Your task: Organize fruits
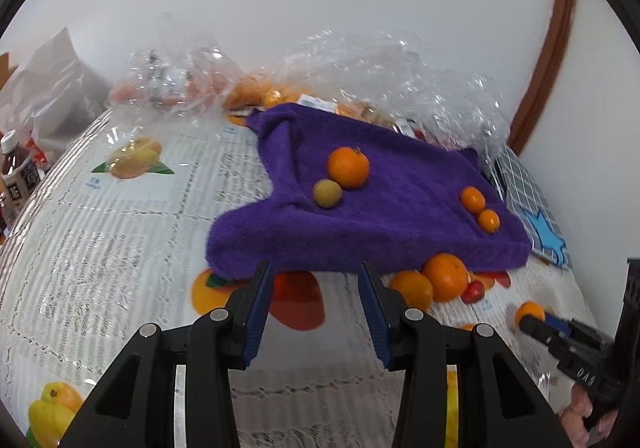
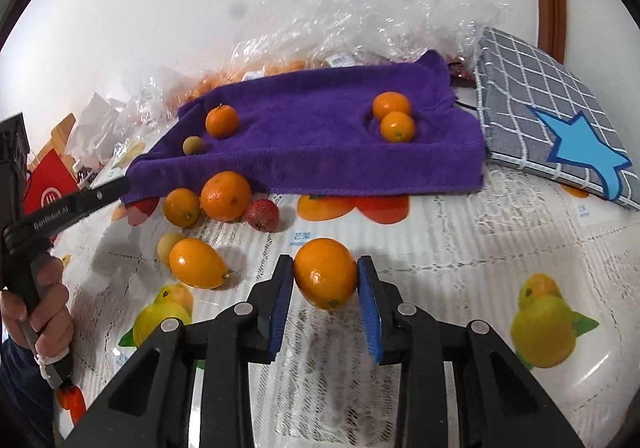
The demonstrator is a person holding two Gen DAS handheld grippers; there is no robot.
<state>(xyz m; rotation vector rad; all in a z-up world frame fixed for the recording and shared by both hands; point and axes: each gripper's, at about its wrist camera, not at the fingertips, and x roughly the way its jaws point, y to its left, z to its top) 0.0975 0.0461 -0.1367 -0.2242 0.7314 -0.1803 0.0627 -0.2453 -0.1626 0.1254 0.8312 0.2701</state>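
A purple towel [image 1: 372, 215] [image 2: 320, 135] lies on the table. On it sit an orange [image 1: 348, 167] [image 2: 222, 121], a small yellow-green fruit [image 1: 327, 193] [image 2: 193, 145] and two small oranges [image 1: 473, 199] [image 2: 391, 106], [image 1: 488, 221] [image 2: 397, 127]. Loose fruit lies before the towel: two oranges [image 1: 445, 276] [image 2: 225, 196], [image 1: 412, 290] [image 2: 181, 207], a red lychee [image 2: 262, 214] and an oval kumquat [image 2: 197, 263]. My right gripper [image 2: 325, 275] is shut on an orange kumquat [image 2: 325, 272] just above the table. My left gripper [image 1: 316, 280] is open and empty before the towel's near edge.
Crumpled clear plastic bags [image 1: 360, 63] with more fruit lie behind the towel. A grey checked pad with a blue star [image 2: 552, 119] lies at the right. Bottles [image 1: 16, 175] and a white bag [image 1: 52, 95] stand at the far left. The tablecloth [image 1: 120, 248] has printed fruit pictures.
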